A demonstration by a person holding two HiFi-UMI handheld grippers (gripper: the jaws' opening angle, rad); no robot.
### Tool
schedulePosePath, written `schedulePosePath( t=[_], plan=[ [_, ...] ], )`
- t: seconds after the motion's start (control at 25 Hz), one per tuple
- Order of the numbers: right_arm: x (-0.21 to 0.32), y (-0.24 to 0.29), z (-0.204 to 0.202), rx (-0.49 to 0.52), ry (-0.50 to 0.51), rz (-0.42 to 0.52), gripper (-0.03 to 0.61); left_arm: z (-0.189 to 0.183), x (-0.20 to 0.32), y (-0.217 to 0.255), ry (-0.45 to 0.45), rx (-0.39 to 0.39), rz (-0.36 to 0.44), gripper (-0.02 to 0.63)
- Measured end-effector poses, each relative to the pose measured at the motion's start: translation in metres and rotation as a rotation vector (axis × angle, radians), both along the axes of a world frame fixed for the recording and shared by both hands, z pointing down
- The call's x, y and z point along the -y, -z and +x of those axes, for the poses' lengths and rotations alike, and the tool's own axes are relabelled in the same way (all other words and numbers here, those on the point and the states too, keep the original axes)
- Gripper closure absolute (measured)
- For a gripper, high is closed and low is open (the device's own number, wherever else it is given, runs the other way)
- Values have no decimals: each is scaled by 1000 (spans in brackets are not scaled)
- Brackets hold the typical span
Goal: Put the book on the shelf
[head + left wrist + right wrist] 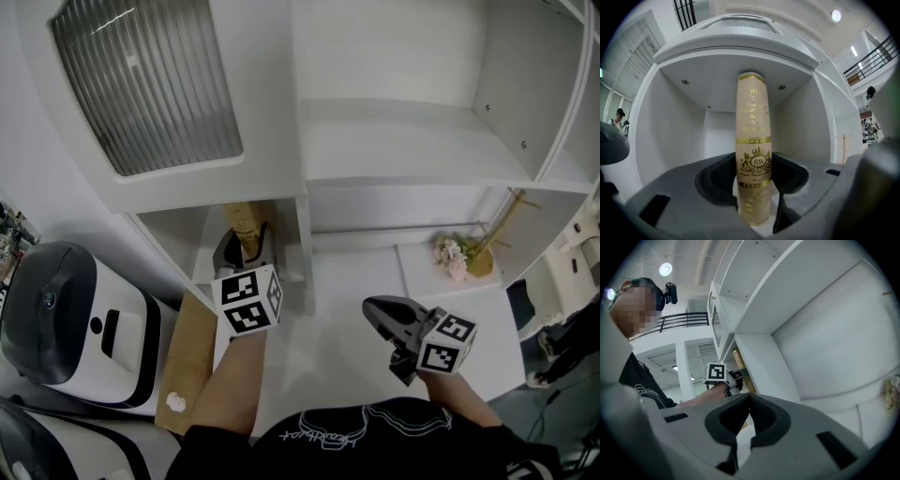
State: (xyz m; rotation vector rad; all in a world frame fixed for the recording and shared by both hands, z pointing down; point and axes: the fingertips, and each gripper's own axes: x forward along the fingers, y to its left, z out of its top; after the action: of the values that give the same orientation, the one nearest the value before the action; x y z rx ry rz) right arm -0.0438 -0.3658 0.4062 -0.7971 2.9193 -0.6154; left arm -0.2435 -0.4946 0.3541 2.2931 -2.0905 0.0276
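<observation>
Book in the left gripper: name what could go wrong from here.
1. The book stands upright with nothing beside it in the compartment; it may topple when the left gripper lets go.
2. The compartment is narrow, so the gripper could clip its side wall or drag the book on backing out.

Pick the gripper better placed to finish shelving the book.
Left. The left gripper grips the book, which stands upright inside the shelf compartment. The right gripper is shut, empty and out in front of the shelf.

Pink flowers (453, 255); cardboard sheet (187, 361)
</observation>
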Motion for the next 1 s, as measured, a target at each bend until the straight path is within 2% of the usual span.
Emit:
schedulePosePath(
  t=[0.56,0.68,0.8,1.0],
  plan=[
    [0,6,4,8,2,7,572,-3,16,0,3,-2,-23,413],
    [-4,7,6,9,6,7,572,-3,11,2,1,6,-24,408],
    [-7,10,6,12,10,10,572,-2,5,5,-24,-7,-25,376],
    [-19,19,6,11,30,32,572,2,-23,15,-60,-25,-15,356]
  ],
)
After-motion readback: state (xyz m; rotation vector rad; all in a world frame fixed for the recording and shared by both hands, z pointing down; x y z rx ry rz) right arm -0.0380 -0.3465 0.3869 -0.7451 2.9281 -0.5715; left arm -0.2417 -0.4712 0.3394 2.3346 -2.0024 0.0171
